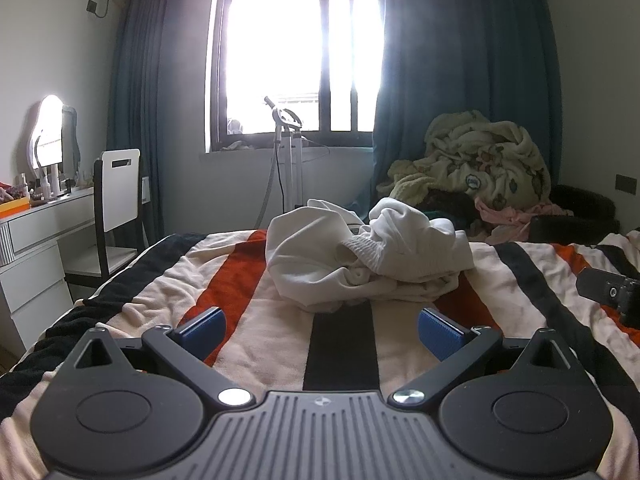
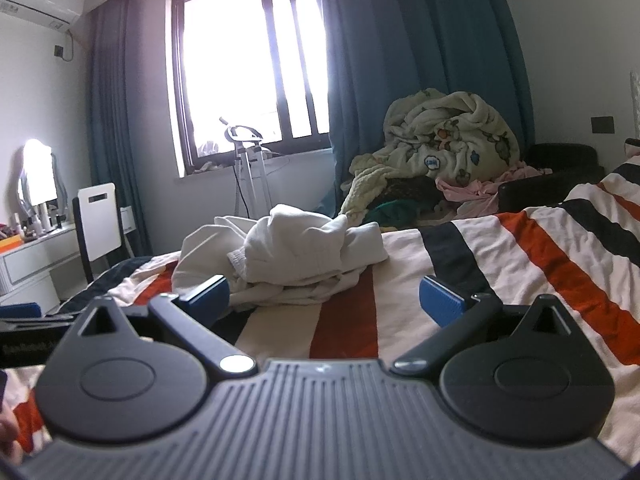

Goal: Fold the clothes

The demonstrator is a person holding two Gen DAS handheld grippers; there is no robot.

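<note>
A crumpled white garment [image 1: 360, 256] with a ribbed cuff lies in a heap on the striped bed cover [image 1: 256, 340]. My left gripper [image 1: 322, 334] hovers low over the cover just short of the heap, open, blue pads wide apart and nothing between them. In the right wrist view the same white garment [image 2: 288, 256] sits ahead and slightly left. My right gripper [image 2: 324, 302] is open too, its left pad close to the garment's near edge. Part of the right gripper [image 1: 612, 292] shows at the right of the left wrist view.
A pile of cream blanket and pink clothes [image 1: 480, 164] rises behind the bed on the right. A white desk [image 1: 36, 232] with a mirror and a chair [image 1: 116, 200] stand at the left. A garment steamer stand [image 1: 288, 152] is below the window.
</note>
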